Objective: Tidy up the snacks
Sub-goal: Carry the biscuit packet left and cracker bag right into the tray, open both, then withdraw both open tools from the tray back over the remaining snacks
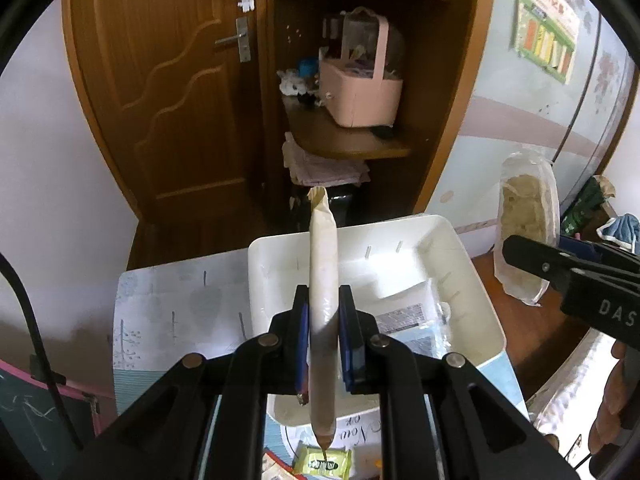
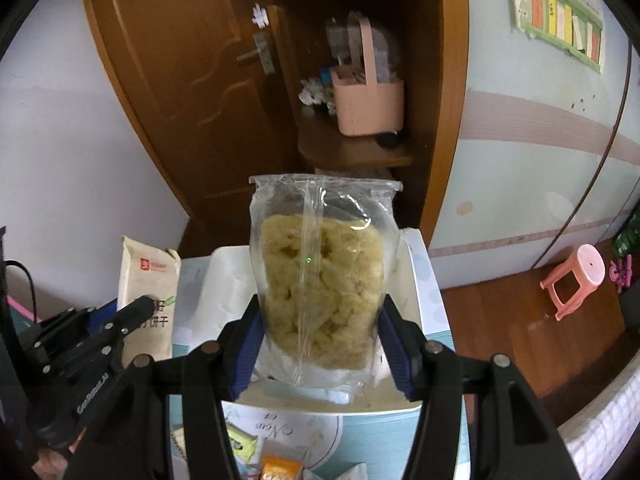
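Note:
My left gripper (image 1: 324,300) is shut on a beige biscuit packet (image 1: 323,280), held edge-on above the white bin (image 1: 472,272). The same packet (image 2: 150,292) shows flat-on at the left of the right wrist view, in the left gripper (image 2: 140,308). My right gripper (image 2: 320,320) is shut on a clear bag of yellow crisps (image 2: 320,280), held upright above the white bin (image 2: 224,280). That bag (image 1: 524,232) and the right gripper (image 1: 520,252) show at the right of the left wrist view. A flat clear packet (image 1: 416,312) lies in the bin.
Small snack packets lie on the table in front of the bin: a green one (image 1: 320,460) and an orange one (image 2: 280,468). A wooden door (image 1: 168,100) and a corner shelf with a pink basket (image 1: 360,88) stand behind. A pink stool (image 2: 576,280) is on the floor at right.

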`<state>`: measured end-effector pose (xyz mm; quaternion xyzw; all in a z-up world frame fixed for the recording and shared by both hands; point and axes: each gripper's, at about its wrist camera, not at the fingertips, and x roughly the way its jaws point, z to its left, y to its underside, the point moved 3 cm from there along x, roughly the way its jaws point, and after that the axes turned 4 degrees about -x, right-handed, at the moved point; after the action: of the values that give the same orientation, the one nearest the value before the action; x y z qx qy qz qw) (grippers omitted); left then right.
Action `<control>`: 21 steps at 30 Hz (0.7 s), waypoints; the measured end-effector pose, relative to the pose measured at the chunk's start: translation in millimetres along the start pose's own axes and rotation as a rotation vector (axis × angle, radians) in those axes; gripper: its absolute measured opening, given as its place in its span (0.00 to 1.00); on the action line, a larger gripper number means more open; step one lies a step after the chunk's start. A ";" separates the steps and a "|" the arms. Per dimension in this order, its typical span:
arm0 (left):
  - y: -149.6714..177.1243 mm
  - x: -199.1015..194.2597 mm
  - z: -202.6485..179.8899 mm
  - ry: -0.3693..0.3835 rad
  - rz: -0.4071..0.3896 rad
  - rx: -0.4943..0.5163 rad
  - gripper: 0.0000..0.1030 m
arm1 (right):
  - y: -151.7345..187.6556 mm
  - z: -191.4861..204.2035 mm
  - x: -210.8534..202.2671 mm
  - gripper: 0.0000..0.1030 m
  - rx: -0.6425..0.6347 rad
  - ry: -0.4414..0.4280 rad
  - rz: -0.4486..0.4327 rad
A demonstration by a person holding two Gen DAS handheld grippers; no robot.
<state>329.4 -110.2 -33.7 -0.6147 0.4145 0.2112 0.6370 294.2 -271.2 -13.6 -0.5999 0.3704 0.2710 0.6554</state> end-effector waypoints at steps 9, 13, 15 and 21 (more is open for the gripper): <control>-8.4 30.9 -0.4 -0.041 0.038 0.013 0.36 | -12.3 -1.8 44.9 0.54 0.032 0.022 0.080; -11.8 23.9 -0.7 -0.059 -0.009 0.008 0.86 | -16.3 0.2 51.9 0.55 0.037 0.025 0.092; -12.3 20.8 -1.7 -0.053 -0.019 0.015 0.87 | -14.6 2.1 49.6 0.55 0.040 0.020 0.086; -7.9 15.0 0.4 -0.055 -0.004 0.005 0.87 | -8.9 4.5 40.2 0.56 0.056 -0.012 0.082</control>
<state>344.1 -114.6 -40.8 -0.6081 0.3962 0.2257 0.6499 325.4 -271.5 -40.9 -0.5641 0.3981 0.2907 0.6623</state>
